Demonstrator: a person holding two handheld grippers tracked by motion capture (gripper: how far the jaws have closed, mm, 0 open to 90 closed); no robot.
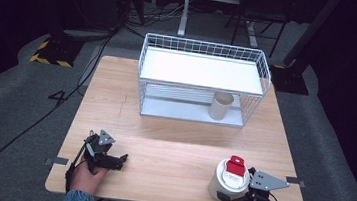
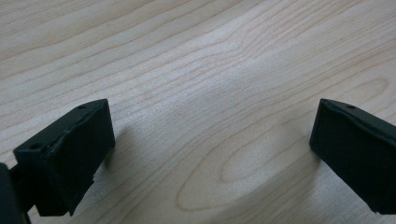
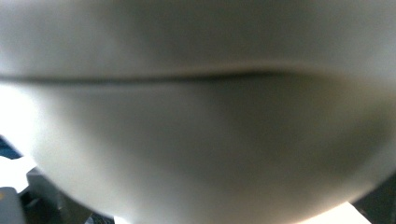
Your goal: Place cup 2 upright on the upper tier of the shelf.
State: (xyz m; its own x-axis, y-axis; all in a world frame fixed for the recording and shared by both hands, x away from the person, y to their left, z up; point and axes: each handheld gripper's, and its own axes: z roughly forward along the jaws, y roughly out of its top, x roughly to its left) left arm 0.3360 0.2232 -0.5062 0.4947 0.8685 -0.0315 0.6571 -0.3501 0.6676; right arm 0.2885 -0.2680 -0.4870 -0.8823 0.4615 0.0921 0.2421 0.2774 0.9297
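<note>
A white round container (image 1: 227, 182) with a red-and-white cap (image 1: 235, 167) stands at the table's front right. My right gripper (image 1: 232, 195) reaches in from behind it, its jaws on either side of the container's wall. In the right gripper view the blurred white container (image 3: 201, 140) sits right against the camera, with dark jaw parts at the bottom corners. My left gripper (image 1: 118, 160) rests at the front left, pointing right. In its own view the left gripper (image 2: 210, 135) stands wide open over bare wood, holding nothing.
A white wire rack (image 1: 142, 71) with two shelves stands at the back middle of the wooden table (image 1: 172, 145). A beige cup (image 1: 220, 106) stands on its lower shelf at the right. Cables, a hazard-striped base (image 1: 50, 53) and furniture legs lie on the floor beyond.
</note>
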